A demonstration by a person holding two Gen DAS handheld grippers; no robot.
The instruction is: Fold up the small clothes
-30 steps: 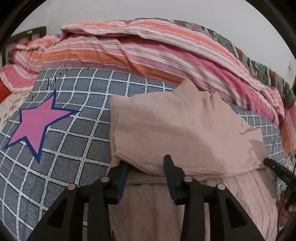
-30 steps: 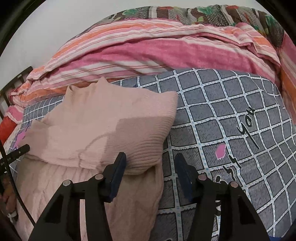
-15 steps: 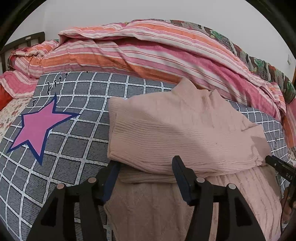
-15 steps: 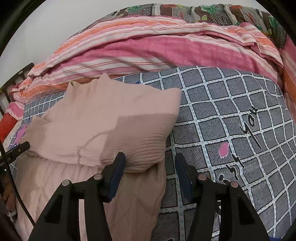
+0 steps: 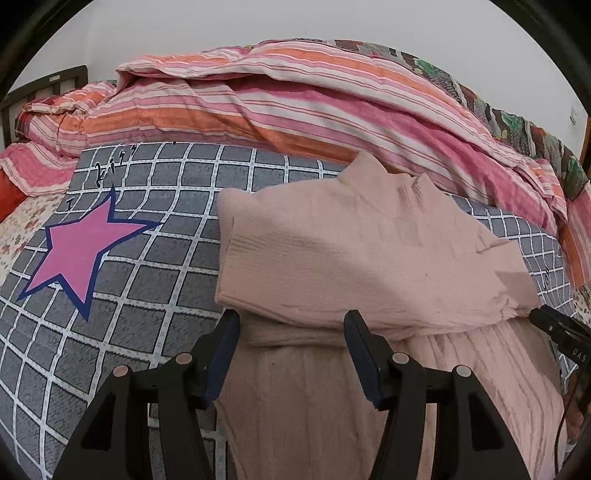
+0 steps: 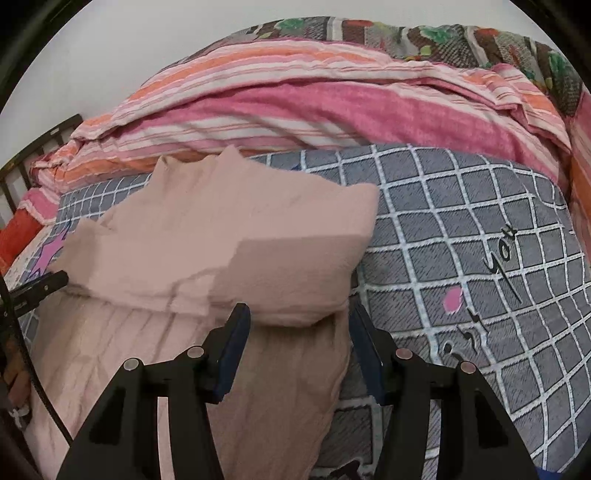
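On the bed, nearest the cameras, the left gripper (image 5: 290, 334) hangs over the near, ribbed lower half of a pink knit sweater (image 5: 354, 258); its jaws have just been opening and now stand apart, the folded edge of the knit lying between them with no pad pressing on it. The right gripper (image 6: 297, 326) likewise stands with jaws apart, astride the sweater's right edge, gripping nothing. The sweater's (image 6: 221, 236) upper part is folded down over the lower, which runs out of the bottom of both views, so its hem cannot be seen. It lies on a grey checked sheet (image 5: 155, 266) with a pink star (image 5: 79, 251) to the left, and bare sheet lies open on both sides of the garment. Script on the sheet to the right is only partly legible. Beyond, a striped pink and orange quilt (image 5: 295, 107) is heaped along the far edge against the wall, a floral blanket (image 6: 424, 35) behind it. A dark bed frame (image 5: 48, 81) shows far left, mostly cut off.
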